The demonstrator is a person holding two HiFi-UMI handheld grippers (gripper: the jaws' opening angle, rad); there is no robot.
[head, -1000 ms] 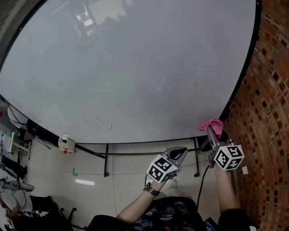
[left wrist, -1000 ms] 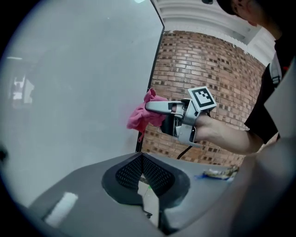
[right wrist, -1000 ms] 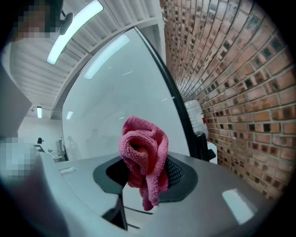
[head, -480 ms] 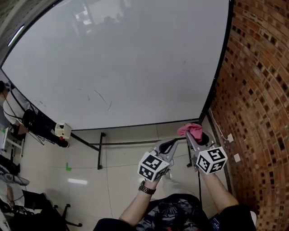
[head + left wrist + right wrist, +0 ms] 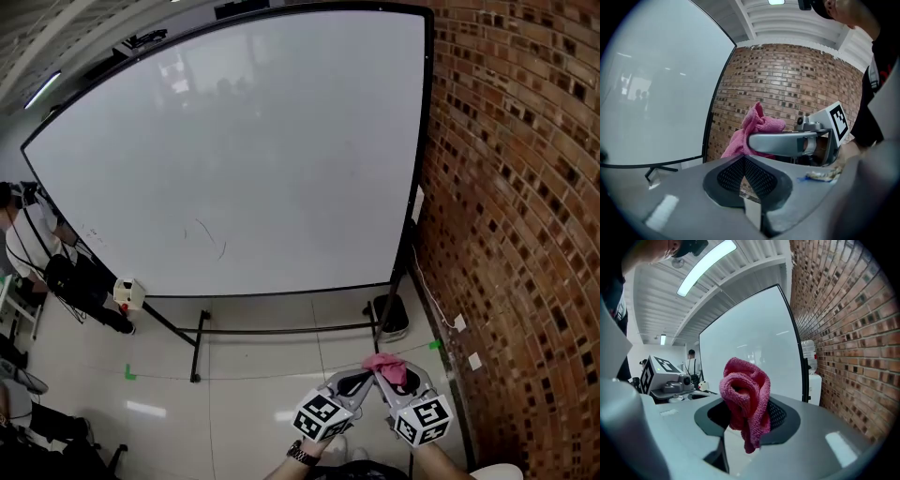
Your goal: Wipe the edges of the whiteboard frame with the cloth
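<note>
Looking down in the head view, a big white whiteboard with a thin black frame (image 5: 244,159) stands beside a red brick wall (image 5: 506,187), and the left gripper (image 5: 359,380) and right gripper (image 5: 390,378) hang low, well apart from it, tips close together. The left gripper view shows its jaws pressed together with nothing between them, and a fluffy pink cloth (image 5: 754,129) sits just beside them. The right gripper view shows those jaws squeezing the bunched-up pink cloth, with the whiteboard behind it.
</note>
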